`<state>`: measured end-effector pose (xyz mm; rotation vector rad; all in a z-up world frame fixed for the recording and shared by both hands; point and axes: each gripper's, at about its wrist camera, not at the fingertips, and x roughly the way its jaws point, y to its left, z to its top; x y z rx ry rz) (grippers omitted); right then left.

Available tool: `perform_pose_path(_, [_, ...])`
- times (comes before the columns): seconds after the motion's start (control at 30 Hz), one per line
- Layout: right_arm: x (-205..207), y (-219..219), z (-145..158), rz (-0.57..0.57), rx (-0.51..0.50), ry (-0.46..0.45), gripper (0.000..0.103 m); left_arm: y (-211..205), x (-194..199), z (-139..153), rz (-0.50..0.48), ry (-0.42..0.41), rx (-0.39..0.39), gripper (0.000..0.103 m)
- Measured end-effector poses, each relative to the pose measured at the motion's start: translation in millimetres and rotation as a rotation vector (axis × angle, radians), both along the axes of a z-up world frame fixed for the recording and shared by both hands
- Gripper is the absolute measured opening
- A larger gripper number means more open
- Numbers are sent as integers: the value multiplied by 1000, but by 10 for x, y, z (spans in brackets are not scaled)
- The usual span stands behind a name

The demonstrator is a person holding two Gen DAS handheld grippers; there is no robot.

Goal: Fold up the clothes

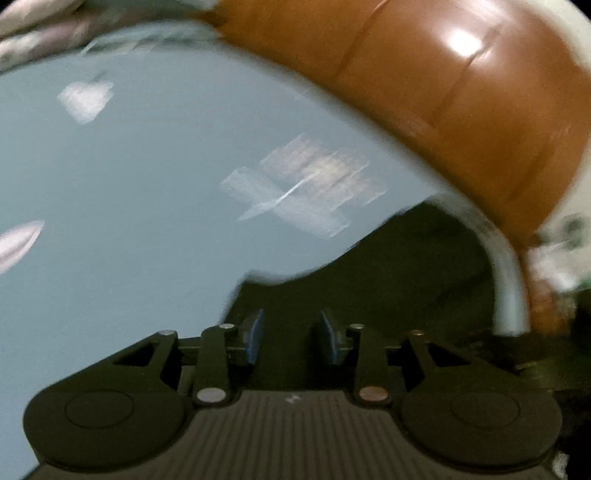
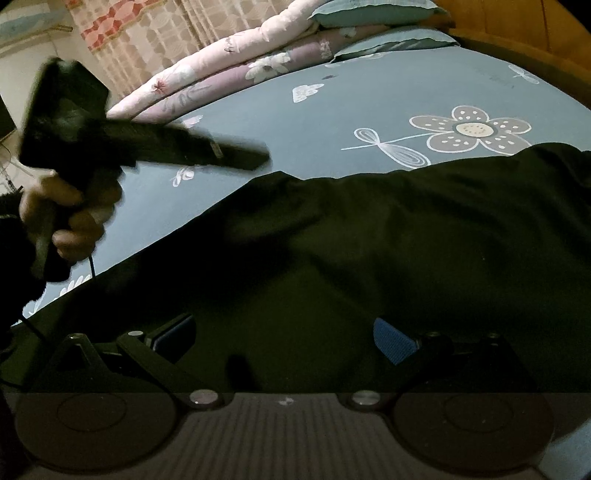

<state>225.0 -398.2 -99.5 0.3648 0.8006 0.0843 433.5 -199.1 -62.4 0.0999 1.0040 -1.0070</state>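
Observation:
A black garment lies spread across the blue flower-print bed sheet. My right gripper is open, its blue pads wide apart just above the near part of the garment. My left gripper is open with a narrower gap and empty, its fingertips over the edge of the garment. The left wrist view is motion-blurred. In the right wrist view the left gripper shows held in a hand above the sheet at the left, blurred.
Folded pink and purple quilts and teal pillows lie at the far side of the bed. A brown wooden bed frame runs along the sheet's edge. A curtain hangs behind.

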Motion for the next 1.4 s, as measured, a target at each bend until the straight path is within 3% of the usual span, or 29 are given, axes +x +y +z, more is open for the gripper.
perform_pose_path(0.1, [-19, -83, 118, -59, 13, 10, 103, 56, -14, 139, 14, 5, -53, 28])
perform_pose_path(0.2, [-127, -330, 355, -141, -32, -82, 103, 55, -85, 347, 8, -57, -63, 35])
perform_pose_path(0.37, [-223, -951, 657, -297, -20, -210, 103, 81, -282, 497, 16, -96, -22, 35])
perform_pose_path(0.47, [-159, -1251, 647, -310, 29, -266, 103, 117, -423, 542, 32, -128, 29, 35])
perform_pose_path(0.57, [110, -1504, 438, -331, 90, -189, 103, 231, -511, 590, 73, -130, 55, 35])
perform_pose_path(0.67, [291, -1667, 202, -356, 61, -117, 102, 350, -589, 676, 118, -146, 76, 36])
perform_pose_path(0.87, [-193, -1558, 505, -446, 41, -239, 103, 540, -733, 834, 160, -177, 70, 41])
perform_pose_path(0.97, [-572, -1737, 524, -525, 103, -259, 103, 541, -774, 818, 154, -172, 76, 41])
perform_pose_path(1.13, [-862, -2204, 358, -606, 200, -202, 103, 401, -818, 796, 125, -159, 70, 41])
perform_pose_path(1.23, [-861, -2524, 314, -582, 278, -195, 103, 319, -845, 783, 107, -151, 66, 41])
perform_pose_path(1.4, [-522, -3092, 65, -491, 525, -127, 103, 252, -877, 733, 100, -131, 76, 42])
